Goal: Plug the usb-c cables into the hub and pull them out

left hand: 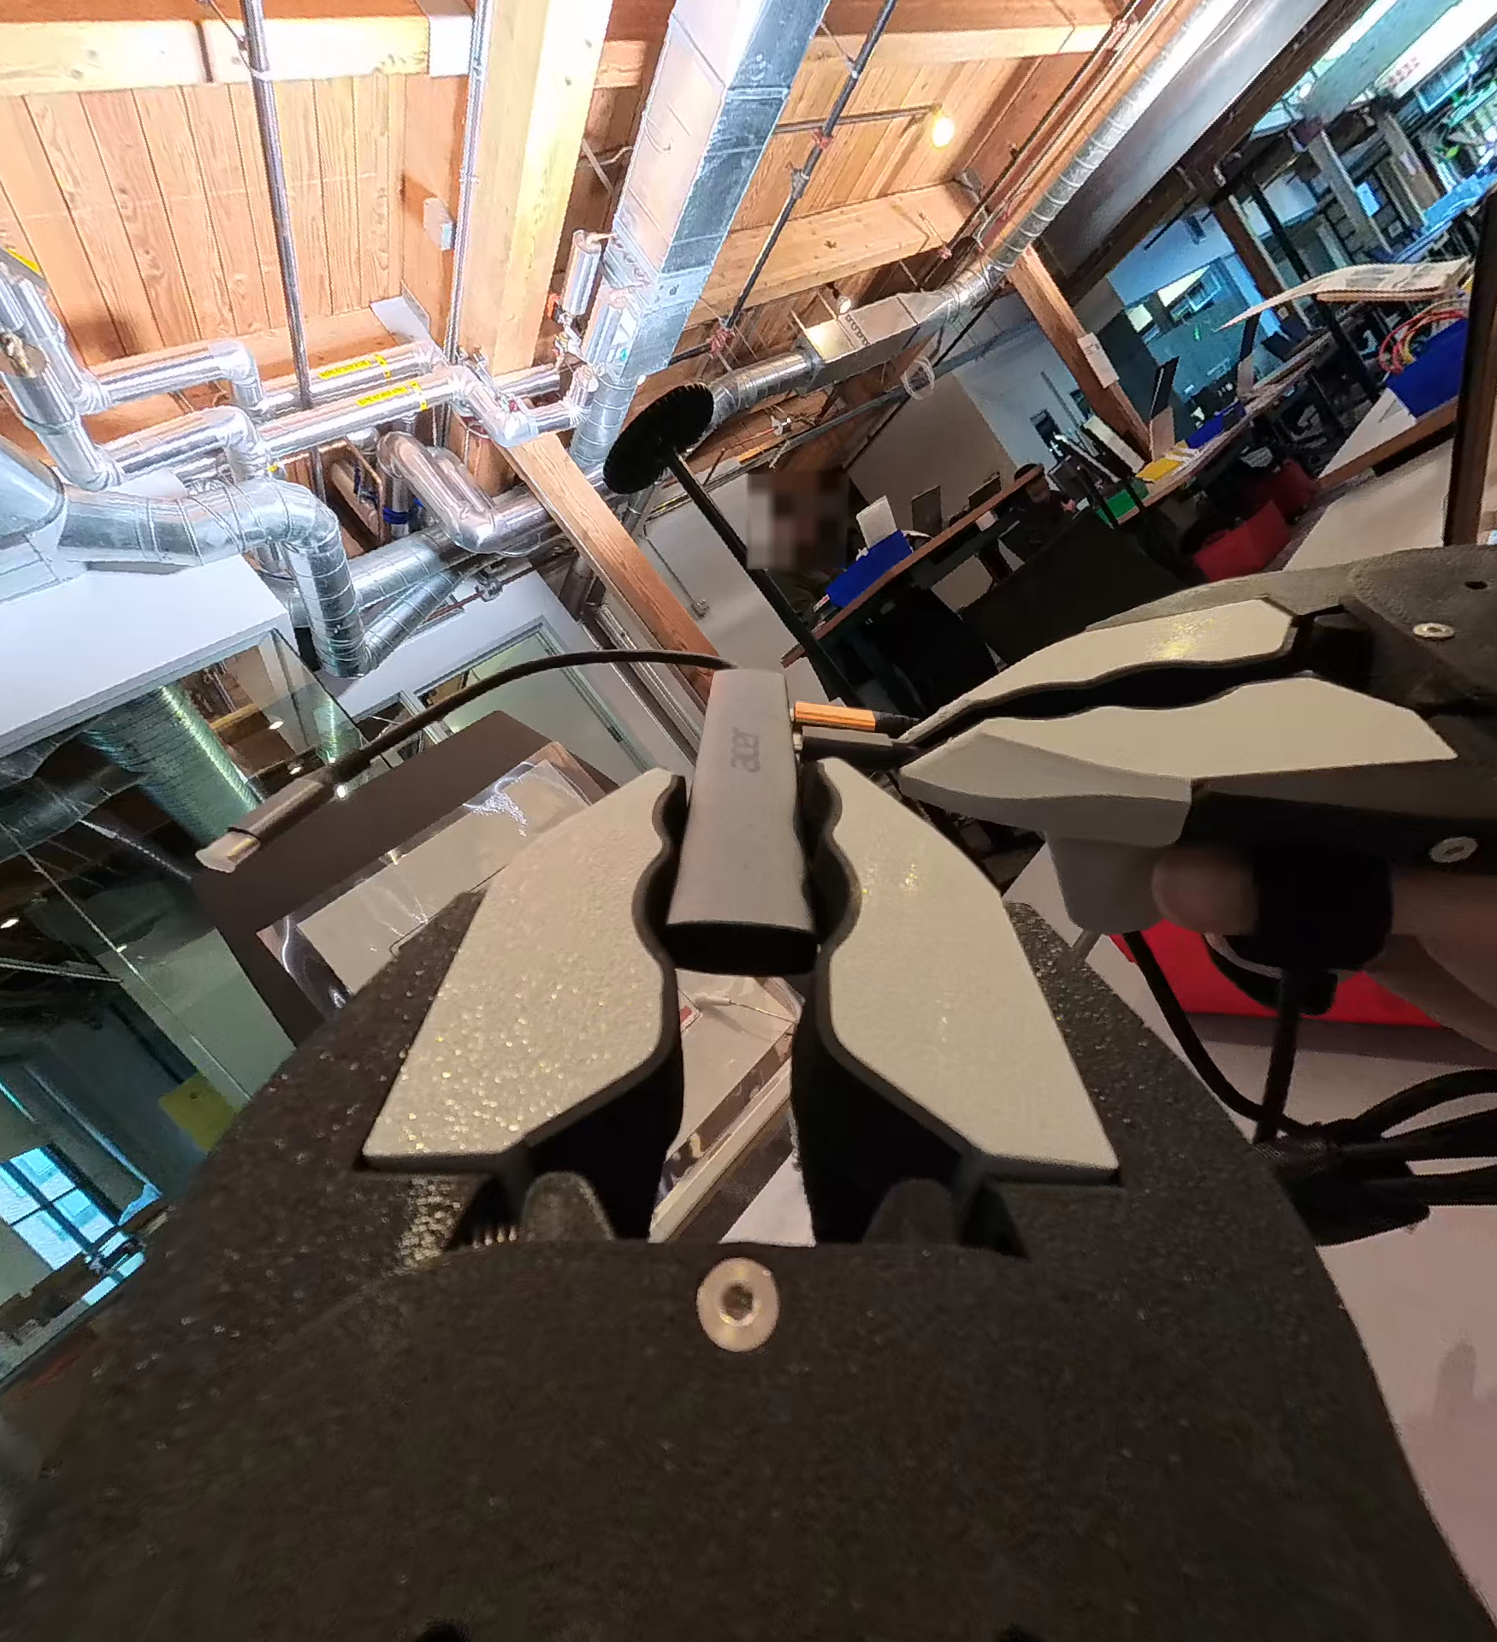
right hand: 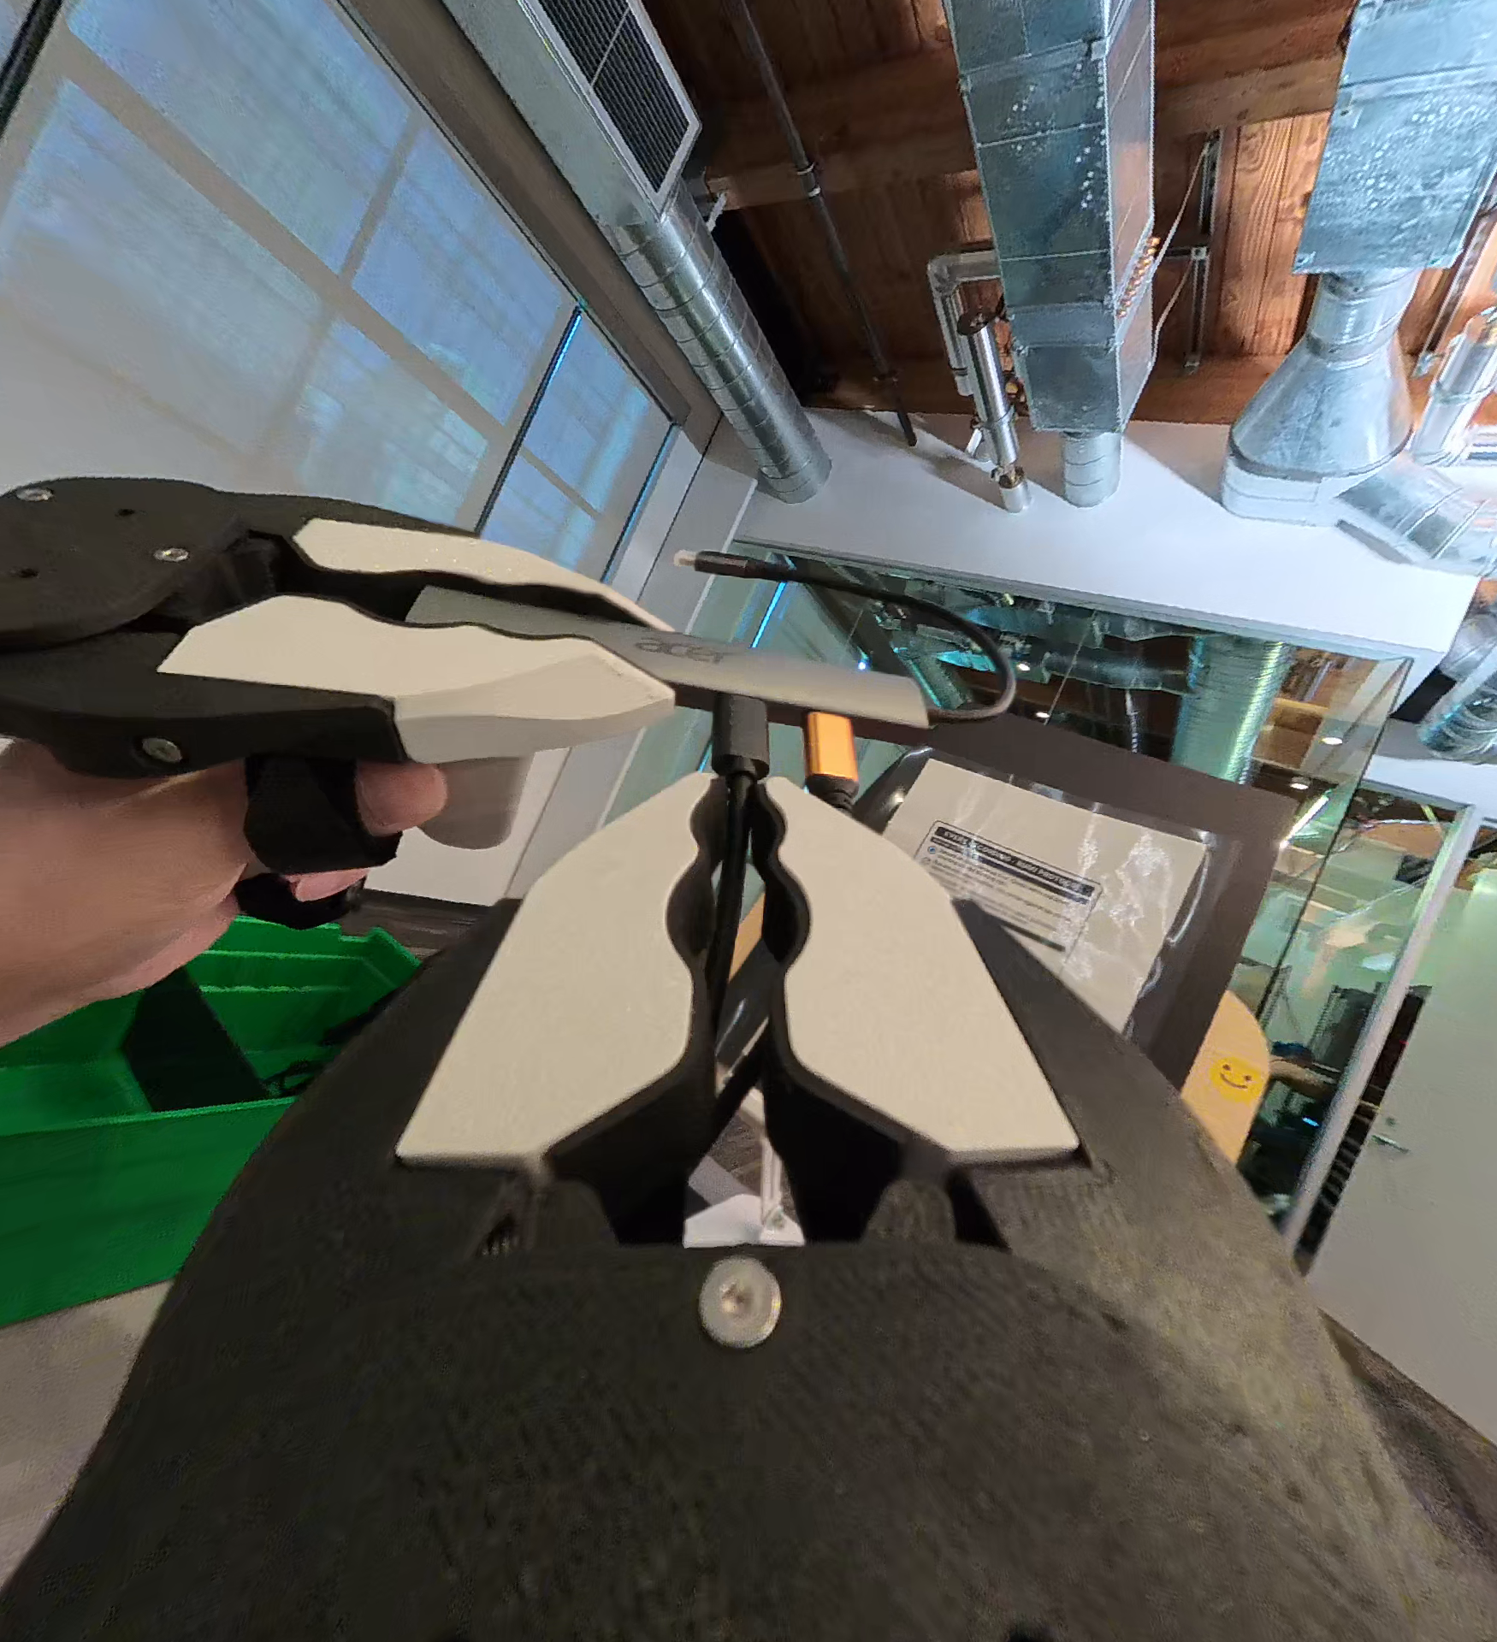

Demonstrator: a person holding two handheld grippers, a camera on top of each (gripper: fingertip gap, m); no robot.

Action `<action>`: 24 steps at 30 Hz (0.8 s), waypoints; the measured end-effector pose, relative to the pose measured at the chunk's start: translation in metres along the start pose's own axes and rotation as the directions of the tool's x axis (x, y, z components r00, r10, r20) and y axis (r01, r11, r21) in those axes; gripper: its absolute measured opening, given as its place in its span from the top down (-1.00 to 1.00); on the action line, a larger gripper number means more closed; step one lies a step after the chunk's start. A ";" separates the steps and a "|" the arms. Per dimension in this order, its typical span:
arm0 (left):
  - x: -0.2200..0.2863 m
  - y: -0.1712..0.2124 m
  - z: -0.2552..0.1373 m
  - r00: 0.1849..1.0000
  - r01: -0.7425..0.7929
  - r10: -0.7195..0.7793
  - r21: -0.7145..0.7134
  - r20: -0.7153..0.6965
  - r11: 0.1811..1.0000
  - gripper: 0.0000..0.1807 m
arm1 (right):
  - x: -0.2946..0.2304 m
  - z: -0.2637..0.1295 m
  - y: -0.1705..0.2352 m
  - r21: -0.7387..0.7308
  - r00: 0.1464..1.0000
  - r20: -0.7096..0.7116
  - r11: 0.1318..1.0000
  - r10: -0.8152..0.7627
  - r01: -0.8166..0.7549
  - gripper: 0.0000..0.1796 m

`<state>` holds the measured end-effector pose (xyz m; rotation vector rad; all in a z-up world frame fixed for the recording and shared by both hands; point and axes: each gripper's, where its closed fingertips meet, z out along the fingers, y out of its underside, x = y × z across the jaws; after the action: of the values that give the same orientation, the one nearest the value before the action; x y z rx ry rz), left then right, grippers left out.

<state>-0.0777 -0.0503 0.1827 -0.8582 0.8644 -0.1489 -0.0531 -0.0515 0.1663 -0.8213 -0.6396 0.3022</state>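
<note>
Green bin (right hand: 105,1111): lower left in the right wrist view; contents not visible.
Left gripper (left hand: 740,782): jaws clamped on the hub's near end, held up in the air.
Hub (left hand: 740,800): slim grey bar, looks light, rigid and smooth; likely to slip, so grip its flat sides.
Black usb-c cable (right hand: 727,888): thin and limp; seated in the hub; better taken at the stiff plug.
Right gripper (right hand: 740,786): jaws closed on that cable just behind the plug.
Orange plug (right hand: 829,745): seated just right of the black one.
</note>
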 end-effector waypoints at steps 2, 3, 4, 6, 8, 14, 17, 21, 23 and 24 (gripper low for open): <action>0.000 0.001 0.000 1.000 -0.011 0.011 -0.005 0.003 1.000 0.73 | 0.000 0.000 0.000 0.000 1.000 0.011 1.000 0.025 -0.025 0.93; 0.000 0.001 0.000 1.000 -0.019 0.019 -0.008 0.005 1.000 0.73 | 0.000 0.000 0.001 -0.001 1.000 0.013 1.000 0.028 -0.028 0.93; 0.000 0.001 0.000 1.000 -0.024 0.024 -0.010 0.008 1.000 0.73 | 0.000 0.000 0.001 -0.001 1.000 0.014 1.000 0.026 -0.026 0.93; 0.000 0.000 0.000 0.999 -0.031 0.031 -0.009 0.015 0.999 0.73 | 0.000 0.000 0.000 0.005 1.000 0.005 1.000 0.010 -0.010 0.94; 0.000 -0.003 -0.001 0.998 -0.065 0.065 -0.002 0.026 0.998 0.73 | -0.001 -0.001 -0.003 0.017 1.000 0.000 1.000 -0.001 0.001 0.94; 0.000 -0.014 -0.007 0.996 -0.088 0.088 0.034 -0.003 0.996 0.72 | -0.007 -0.005 -0.015 0.076 0.999 0.031 0.996 -0.041 0.038 0.94; -0.036 -0.010 -0.016 0.986 -0.065 0.062 0.019 0.153 0.998 0.73 | -0.011 -0.009 -0.022 0.126 0.994 0.064 0.989 -0.086 0.077 0.94; -0.106 -0.013 -0.062 0.969 0.127 -0.152 0.130 0.197 0.983 0.73 | -0.013 -0.005 -0.023 0.081 0.993 0.077 0.993 -0.095 0.088 0.94; -0.126 -0.016 -0.080 0.954 0.174 -0.202 0.139 0.221 0.975 0.73 | -0.013 -0.005 -0.026 0.081 0.992 0.077 0.992 -0.102 0.095 0.94; -0.131 -0.016 -0.085 0.956 0.162 -0.188 0.129 0.227 0.978 0.73 | -0.012 -0.005 -0.028 0.070 0.991 0.088 0.993 -0.101 0.095 0.94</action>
<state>-0.2223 -0.0543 0.2440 -0.8310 0.5497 -0.2412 -0.0594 -0.0785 0.1804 -0.7132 -0.7498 0.2709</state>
